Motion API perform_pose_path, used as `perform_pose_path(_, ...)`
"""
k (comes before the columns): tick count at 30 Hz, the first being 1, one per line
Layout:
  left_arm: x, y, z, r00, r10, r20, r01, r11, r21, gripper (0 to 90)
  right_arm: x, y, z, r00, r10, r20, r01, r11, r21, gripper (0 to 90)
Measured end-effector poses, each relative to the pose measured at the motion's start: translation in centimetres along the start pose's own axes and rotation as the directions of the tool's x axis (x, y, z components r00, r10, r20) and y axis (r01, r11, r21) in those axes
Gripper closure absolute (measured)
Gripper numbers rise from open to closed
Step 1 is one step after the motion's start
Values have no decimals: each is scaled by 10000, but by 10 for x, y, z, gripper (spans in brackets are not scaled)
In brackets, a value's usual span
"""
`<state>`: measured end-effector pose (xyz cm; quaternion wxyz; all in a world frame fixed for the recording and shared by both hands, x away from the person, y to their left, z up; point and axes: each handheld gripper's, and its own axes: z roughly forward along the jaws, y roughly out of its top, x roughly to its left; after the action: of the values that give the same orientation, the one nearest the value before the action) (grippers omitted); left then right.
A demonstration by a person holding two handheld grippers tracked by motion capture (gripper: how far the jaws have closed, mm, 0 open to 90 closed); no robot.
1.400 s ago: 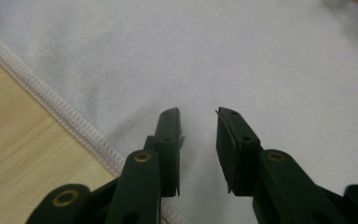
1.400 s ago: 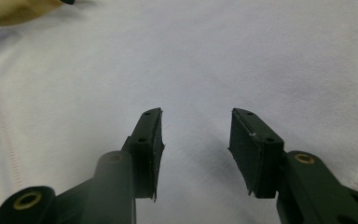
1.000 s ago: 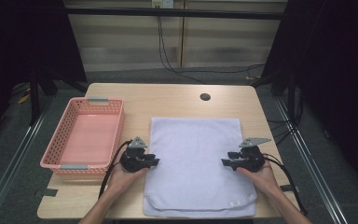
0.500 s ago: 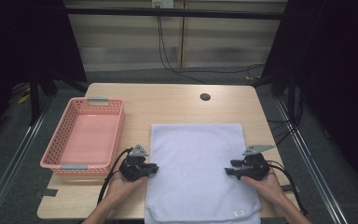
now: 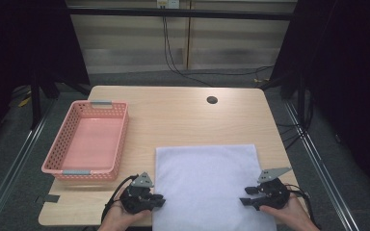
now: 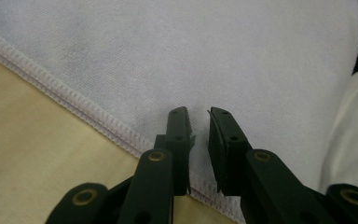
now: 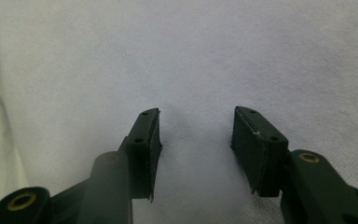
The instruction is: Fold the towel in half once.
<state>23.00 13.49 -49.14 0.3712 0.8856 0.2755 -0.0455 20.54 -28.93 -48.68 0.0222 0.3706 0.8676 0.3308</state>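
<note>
A pale lavender towel (image 5: 207, 183) lies flat on the wooden table (image 5: 183, 120), and its near end reaches past the table's front edge. My left gripper (image 5: 161, 199) is at the towel's left hem (image 6: 98, 121). Its jaws have just been opening and stand a narrow gap apart (image 6: 199, 116) over the stitched edge, with no cloth pinched between them. My right gripper (image 5: 244, 197) is at the towel's right side, low over the cloth. Its jaws are open wide (image 7: 196, 116), with flat towel (image 7: 191, 56) beneath them and nothing between them.
A pink plastic basket (image 5: 120, 139) stands to the left of the towel, with nothing in it. A round dark hole (image 5: 212, 100) sits in the tabletop near the far edge. Bare wood lies beyond the towel's far edge.
Both grippers have moved toward the near edge of the table, and the towel has slid the same way with them. The basket has not moved.
</note>
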Motion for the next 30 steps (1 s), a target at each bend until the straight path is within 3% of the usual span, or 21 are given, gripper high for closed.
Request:
perform_pose_path(2,-3,1,-1,9997,237,49,-238,9997,67,736,3,-1,-2,9999,-23,-108,25,9998,213,525)
perform_pose_path(4,0,7,-1,9997,237,-35,-237,9997,-30,695,2,0,-2,9999,96,-94,-96,9999,53,516)
perform_pose_path(6,8,17,-1,9999,-47,-100,42,9990,-456,666,-4,2,-4,9994,337,117,-331,9984,-447,480)
perform_pose_path(7,13,23,-1,9999,-29,-138,21,9983,-584,650,-13,8,-11,9980,506,371,-466,9937,-1017,481)
perform_pose_path(8,18,28,0,9993,3,-372,-29,9974,-715,650,-13,8,-11,9980,506,371,-466,9937,-1017,481)
perform_pose_path(9,24,34,1,9985,-251,-485,209,9962,-851,623,-27,16,-17,9943,667,832,-536,9871,-1512,468)
perform_pose_path(10,30,39,2,9974,-426,-587,370,9950,-925,623,-27,16,-17,9943,667,832,-536,9871,-1512,468)
perform_pose_path(11,35,43,4,9956,-544,-763,463,9935,-1036,615,-43,26,-19,9915,793,1035,-598,9820,-1790,465)
perform_pose_path(12,39,47,5,9945,-637,-829,542,9921,-1130,615,-43,26,-19,9915,793,1035,-598,9820,-1790,465)
perform_pose_path(13,43,51,6,9955,-593,-742,506,9922,-1140,604,-50,31,-19,9877,930,1258,-682,9796,-1888,459)
perform_pose_path(15,49,60,8,9930,-500,-1068,361,9911,-1282,598,-66,40,-18,9822,1031,1568,-683,9745,-2135,457)
perform_pose_path(16,61,68,11,9890,-807,-1236,624,9874,-1455,598,-79,48,-16,9751,1216,1853,-762,9691,-2347,458)
perform_pose_path(17,61,68,11,9890,-807,-1236,624,9874,-1455,599,-79,48,-16,9751,1216,1853,-762,9691,-2347,458)
perform_pose_path(18,64,70,12,9879,-787,-1336,582,9868,-1512,599,-88,54,-13,9719,1173,2040,-687,9705,-2309,458)
perform_pose_path(20,75,74,16,9779,-1051,-1809,785,9858,-1483,598,-97,60,-8,9646,1087,2401,-549,9739,-2202,462)
perform_pose_path(22,85,77,18,9768,-1221,-1762,947,9832,-1560,590,-109,64,-2,9616,1136,2499,-610,9760,-2090,474)
perform_pose_path(23,92,79,19,9691,-1438,-2002,1127,9809,-1588,590,-113,64,0,9587,1194,2581,-664,9765,-2051,474)
perform_pose_path(25,97,81,20,9699,-1529,-1893,1214,9783,-1681,561,-125,64,5,9629,1429,2289,-960,9742,-2041,475)
perform_pose_path(26,100,83,21,9654,-1510,-2128,1133,9772,-1795,556,-128,64,7,9619,1439,2323,-972,9747,-2012,471)
perform_pose_path(28,107,85,23,9649,-1724,-1983,1347,9724,-1904,513,-133,63,13,9654,1465,2158,-1067,9767,-1860,466)
perform_pose_path(30,110,87,27,9659,-1575,-2055,1242,9783,-1660,473,-136,63,18,9641,1502,2192,-1113,9774,-1799,459)
